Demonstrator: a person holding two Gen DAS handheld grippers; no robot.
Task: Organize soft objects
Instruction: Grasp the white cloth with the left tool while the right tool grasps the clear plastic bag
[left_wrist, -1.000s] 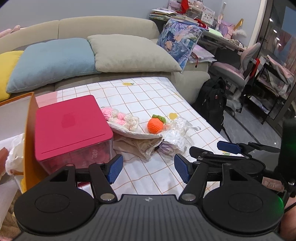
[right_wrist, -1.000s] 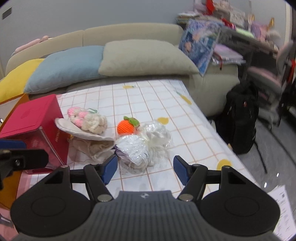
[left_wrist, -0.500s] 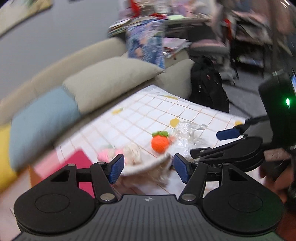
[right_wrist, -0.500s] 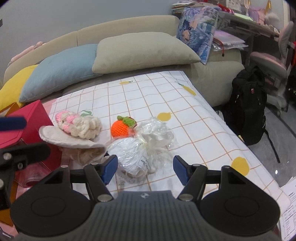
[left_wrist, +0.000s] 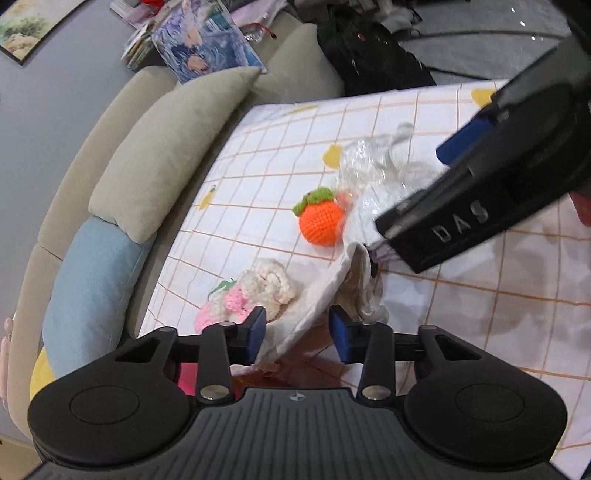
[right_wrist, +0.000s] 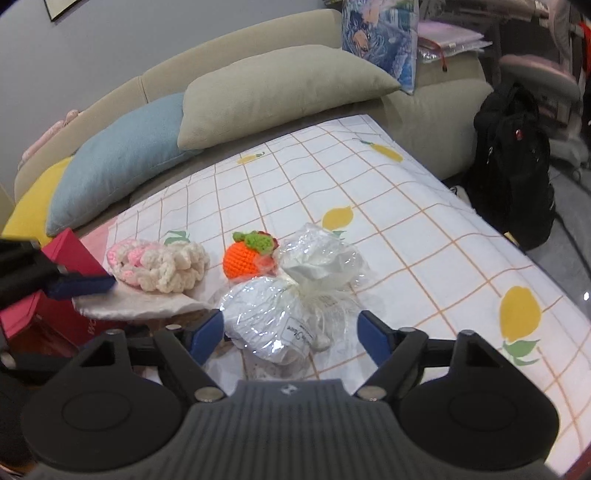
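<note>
In the left wrist view, the left tool (left_wrist: 295, 334) is closing, its blue pads either side of the cream cloth (left_wrist: 314, 306) edge but not yet pressing; one orange crochet fruit (left_wrist: 320, 221) lies beyond, and the right tool's black body crosses the far right. In the right wrist view, the right tool (right_wrist: 291, 334) is opening around one plastic-wrapped bundle (right_wrist: 266, 325); a second wrapped bundle (right_wrist: 321, 258), one pink-and-cream knit (right_wrist: 159, 266) and a red box (right_wrist: 48, 306) sit on the checked desk (right_wrist: 406, 229).

We look down close from both wrists, the left view rolled; both share the orange crochet fruit (left_wrist: 320, 222) (right_wrist: 242, 260).
</note>
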